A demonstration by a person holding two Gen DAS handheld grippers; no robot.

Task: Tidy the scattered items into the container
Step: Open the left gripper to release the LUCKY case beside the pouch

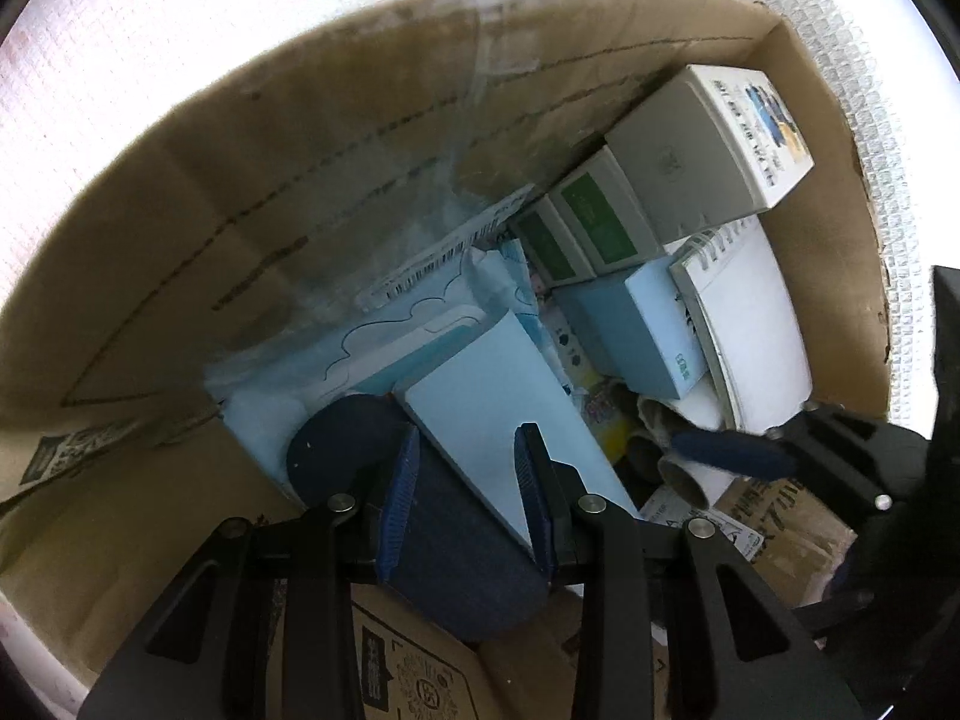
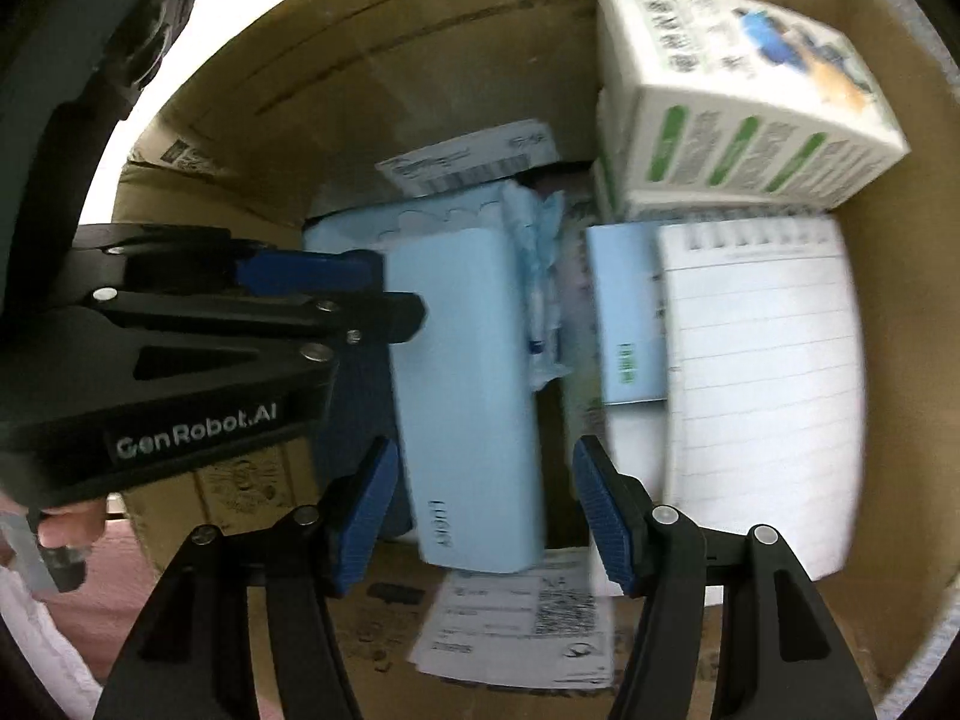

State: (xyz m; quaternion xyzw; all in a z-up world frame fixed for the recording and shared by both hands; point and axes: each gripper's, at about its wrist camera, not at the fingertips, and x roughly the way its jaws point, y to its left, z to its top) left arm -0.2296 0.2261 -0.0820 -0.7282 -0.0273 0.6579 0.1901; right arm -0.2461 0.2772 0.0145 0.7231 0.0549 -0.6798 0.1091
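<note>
A brown cardboard box [image 1: 198, 192] holds the tidied items. My left gripper [image 1: 471, 468] is shut on a dark blue case [image 1: 456, 558] and holds it inside the box against a pale blue box [image 1: 510, 420]. My right gripper [image 2: 483, 516] is open and empty above the pale blue box [image 2: 468, 396]; its blue finger also shows in the left wrist view [image 1: 732, 453]. The left gripper appears in the right wrist view [image 2: 312, 276]. A spiral notepad [image 2: 756, 372], a white and green carton [image 2: 738, 90] and a small blue box [image 2: 624, 312] lie inside.
The cardboard walls [image 2: 900, 300] close in on all sides. Green-topped boxes [image 1: 588, 216], a blue printed packet [image 1: 390, 324], paper tubes [image 1: 684, 474] and a shipping label [image 2: 522, 618] fill the floor. White textured cloth [image 1: 108, 60] lies outside.
</note>
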